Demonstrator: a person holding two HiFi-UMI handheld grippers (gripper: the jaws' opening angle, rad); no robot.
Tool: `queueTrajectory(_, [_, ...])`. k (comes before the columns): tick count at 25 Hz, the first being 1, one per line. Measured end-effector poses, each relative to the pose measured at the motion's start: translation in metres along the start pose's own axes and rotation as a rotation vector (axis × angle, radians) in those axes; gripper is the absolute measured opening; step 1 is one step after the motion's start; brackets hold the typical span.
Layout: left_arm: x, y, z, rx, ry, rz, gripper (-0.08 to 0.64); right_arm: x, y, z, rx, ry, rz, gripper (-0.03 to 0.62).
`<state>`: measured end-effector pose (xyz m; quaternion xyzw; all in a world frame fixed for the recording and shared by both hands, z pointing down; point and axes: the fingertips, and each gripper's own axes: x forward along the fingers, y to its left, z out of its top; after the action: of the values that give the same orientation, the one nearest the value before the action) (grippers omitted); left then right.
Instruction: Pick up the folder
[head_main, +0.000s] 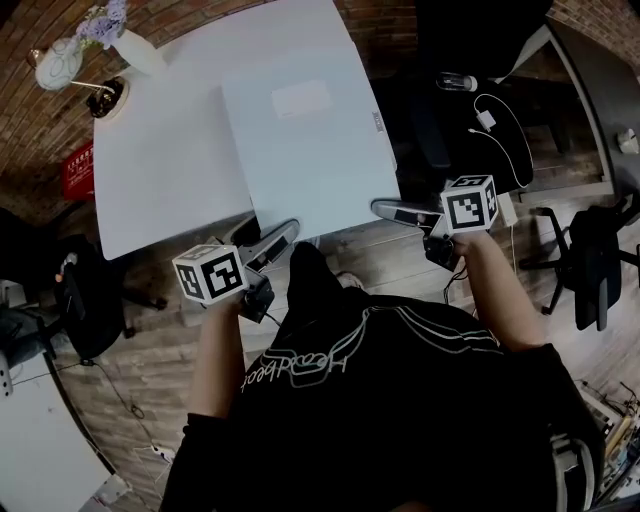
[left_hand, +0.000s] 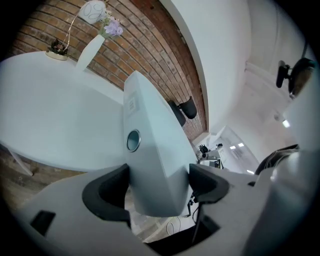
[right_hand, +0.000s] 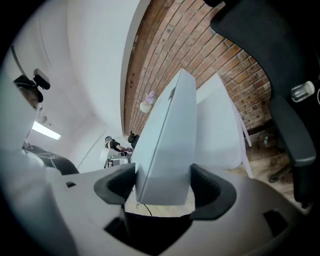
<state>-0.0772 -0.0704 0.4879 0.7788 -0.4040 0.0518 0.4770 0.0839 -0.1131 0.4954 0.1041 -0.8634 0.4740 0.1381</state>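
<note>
White table (head_main: 160, 175), folder (head_main: 305, 150) apparently lengthwise away, overhanging

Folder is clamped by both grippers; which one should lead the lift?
Left, narrowly. The left gripper is shut on the folder at its spine end, beside the ring hole, probably the stiffest part. The right gripper is shut on the other near corner, so it can steady.

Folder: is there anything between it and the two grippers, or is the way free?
Nothing visible stands between them. The left gripper and the right gripper are each shut on the near edge of the folder.
</note>
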Motion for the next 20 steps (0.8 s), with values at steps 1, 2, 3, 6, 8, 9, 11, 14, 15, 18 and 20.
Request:
queueTrajectory(1, [-0.004,-0.007,0.004,0.010,-0.012,-0.003,0.373,-0.004,0.007,0.005,-0.018,-0.007,0.002,0.299])
queueTrajectory(2, [-0.007,-0.014,0.008,0.022,-0.025,-0.006,0.373,-0.008,0.014,0.009,-0.036,-0.014,0.003,0.299])
queueTrajectory(3, [-0.011,-0.021,0.013,0.036,-0.037,-0.009,0.373,-0.011,0.021,0.014,-0.056,-0.024,0.005,0.299])
queueTrajectory(6, [-0.024,-0.045,0.028,0.082,-0.082,-0.020,0.373,-0.024,0.044,0.031,-0.118,-0.062,0.012,0.299])
queueTrajectory(8, [-0.035,-0.063,0.038,0.115,-0.116,-0.023,0.373,-0.033,0.062,0.042,-0.165,-0.085,0.019,0.299])
queueTrajectory(9, [-0.040,-0.072,0.043,0.134,-0.131,-0.023,0.373,-0.038,0.072,0.046,-0.185,-0.096,0.023,0.299])
queueTrajectory(11, [-0.050,-0.090,0.053,0.171,-0.161,-0.026,0.373,-0.048,0.089,0.054,-0.215,-0.119,0.031,0.299])
queueTrajectory(14, [-0.065,-0.115,0.067,0.225,-0.194,-0.030,0.373,-0.061,0.114,0.066,-0.260,-0.155,0.043,0.300])
queueTrajectory(15, [-0.069,-0.122,0.071,0.244,-0.200,-0.028,0.373,-0.064,0.121,0.070,-0.280,-0.166,0.044,0.299])
queueTrajectory(18, [-0.080,-0.141,0.080,0.295,-0.227,-0.026,0.373,-0.074,0.141,0.079,-0.346,-0.187,0.046,0.300])
queueTrajectory(20, [-0.088,-0.153,0.084,0.317,-0.253,-0.029,0.373,-0.081,0.153,0.084,-0.373,-0.204,0.053,0.300])
